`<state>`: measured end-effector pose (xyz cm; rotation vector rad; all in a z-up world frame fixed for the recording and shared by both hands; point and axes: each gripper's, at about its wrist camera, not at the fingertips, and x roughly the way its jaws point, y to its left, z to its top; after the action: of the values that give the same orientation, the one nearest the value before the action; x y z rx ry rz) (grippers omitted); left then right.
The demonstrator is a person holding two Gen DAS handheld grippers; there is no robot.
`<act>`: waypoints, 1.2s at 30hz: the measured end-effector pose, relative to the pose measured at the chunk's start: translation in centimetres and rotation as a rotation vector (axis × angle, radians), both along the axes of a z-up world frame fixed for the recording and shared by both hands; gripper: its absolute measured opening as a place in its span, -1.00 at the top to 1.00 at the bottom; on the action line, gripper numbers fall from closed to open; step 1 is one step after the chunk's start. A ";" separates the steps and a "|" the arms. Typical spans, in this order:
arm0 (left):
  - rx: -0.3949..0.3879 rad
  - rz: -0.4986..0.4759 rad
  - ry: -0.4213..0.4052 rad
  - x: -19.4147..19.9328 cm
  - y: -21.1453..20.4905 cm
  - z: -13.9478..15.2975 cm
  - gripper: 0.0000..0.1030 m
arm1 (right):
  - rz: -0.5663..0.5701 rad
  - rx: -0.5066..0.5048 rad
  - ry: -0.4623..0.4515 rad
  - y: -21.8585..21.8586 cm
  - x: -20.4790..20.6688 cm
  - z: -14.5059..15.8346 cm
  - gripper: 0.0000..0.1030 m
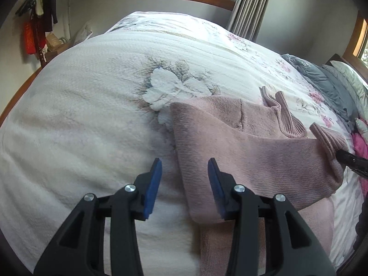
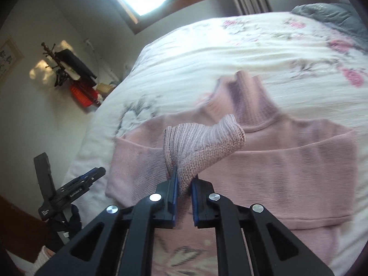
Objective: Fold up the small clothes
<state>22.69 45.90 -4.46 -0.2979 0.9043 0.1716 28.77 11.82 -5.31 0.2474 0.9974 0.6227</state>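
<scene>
My right claw (image 2: 184, 179) is clamped on the ribbed cuff (image 2: 202, 142) of the pink sweater (image 2: 287, 172), which lies on the bed (image 2: 230, 53), probably to fold that sleeve across the body. My left claw (image 1: 184, 168) hangs spread and empty over its edge.

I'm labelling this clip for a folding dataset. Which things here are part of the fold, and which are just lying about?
Part of the job:
- pink sweater, spread on the bedspread
- its ribbed cuff, pinched in the right gripper
- left gripper, open beside the sweater

Lying about:
- grey quilt
- coat rack with hanging clothes
- curtain
</scene>
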 end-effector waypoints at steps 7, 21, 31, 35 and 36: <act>0.048 -0.028 0.053 2.2 -2.6 -2.2 0.20 | -0.133 -0.065 0.014 -5.8 0.9 -2.6 0.81; 0.119 -0.055 0.071 3.1 -4.1 -2.4 0.18 | -0.242 -0.248 0.012 -8.1 0.9 -6.5 0.52; 0.089 -0.060 0.064 4.4 -5.7 -2.1 0.17 | -0.166 -0.486 0.066 -1.5 3.4 -8.7 0.16; 0.074 -0.049 0.079 5.0 -5.6 -2.8 0.17 | -0.195 -0.462 0.114 -2.8 4.0 -10.0 0.71; 0.074 -0.047 0.083 5.1 -5.5 -3.0 0.17 | -0.196 -0.425 0.116 -3.4 3.8 -9.7 0.83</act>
<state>27.74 40.39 -7.51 -0.2017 0.9844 0.1745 32.56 8.38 -15.00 0.0035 1.1753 0.2098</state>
